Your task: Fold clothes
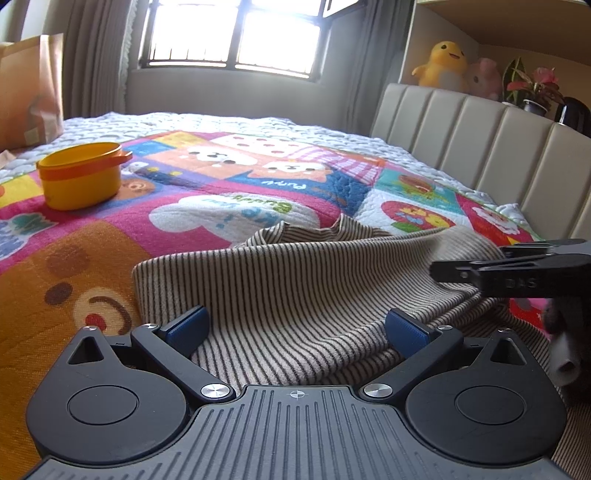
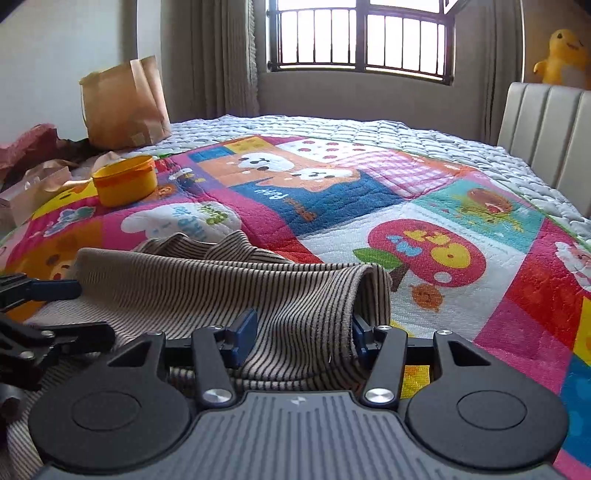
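Where quilt [image 2: 424,236] covers bed, striped top [image 2: 221,288] (rumpled), window [image 2: 362,33] behind, yellow tub [image 2: 123,181] nr bag [image 2: 123,105]

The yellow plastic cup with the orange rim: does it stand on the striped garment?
No, the yellow plastic cup with the orange rim stands on the colourful cartoon quilt, well apart from the beige striped garment.

The left gripper [image 1: 293,332] stood with its blue pads [image 1: 188,326] wide apart, tilted downward and pressing on nothing. Close on its right, the right gripper [image 2: 303,338] pointed likewise downward, jaws partly parted, nothing pinched.
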`<state>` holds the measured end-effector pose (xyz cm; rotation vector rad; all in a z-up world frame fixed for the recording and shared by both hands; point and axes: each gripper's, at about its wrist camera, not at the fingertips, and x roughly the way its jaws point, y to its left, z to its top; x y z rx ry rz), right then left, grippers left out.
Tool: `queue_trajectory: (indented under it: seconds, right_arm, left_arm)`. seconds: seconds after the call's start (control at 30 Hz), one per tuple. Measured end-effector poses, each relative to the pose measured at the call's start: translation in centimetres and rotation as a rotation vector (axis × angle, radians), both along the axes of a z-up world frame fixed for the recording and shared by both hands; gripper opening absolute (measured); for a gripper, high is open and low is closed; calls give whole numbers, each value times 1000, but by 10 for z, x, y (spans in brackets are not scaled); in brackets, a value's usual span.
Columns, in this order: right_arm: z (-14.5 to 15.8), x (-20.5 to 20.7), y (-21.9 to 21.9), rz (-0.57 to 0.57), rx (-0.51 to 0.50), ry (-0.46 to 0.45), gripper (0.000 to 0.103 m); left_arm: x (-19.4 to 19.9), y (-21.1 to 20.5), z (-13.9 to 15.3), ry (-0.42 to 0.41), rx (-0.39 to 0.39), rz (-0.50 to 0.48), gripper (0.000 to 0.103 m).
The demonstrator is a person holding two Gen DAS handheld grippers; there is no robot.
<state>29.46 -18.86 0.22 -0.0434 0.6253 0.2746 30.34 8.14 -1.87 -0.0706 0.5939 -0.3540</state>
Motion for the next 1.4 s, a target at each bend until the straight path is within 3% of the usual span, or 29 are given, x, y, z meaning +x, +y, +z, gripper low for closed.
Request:
queue_trajectory:
  seconds: [0.07,0.2,0.3,0.5,0.6,0.87,1.4]
  right_arm:
    - [2,-7,-3,5,35,20,53]
    - [-21,-10,1,17,-10,2,58]
    - [-22,-10,5,9,-24,-8,60]
    - [-23,-13,4,6,-12,-19,60]
    - [-24,-13,1,6,4,-17,60]
    - [-23,-13,-2,7,25,-19,61]
    - [-23,-14,-3,8,36,-19,61]
  left_arm:
    - [0,-1,0,0,2,0,103]
    - [-1,-2,0,-2,12,0,103]
    - [0,-2,1,2,12,0,103]
    - [-7,4,14,-3,-26,39,103]
    - [-8,8,15,34,-56,60,103]
    - [-10,-6,1,17,66,68,103]
    - [-13,-5,0,8,58,68,103]
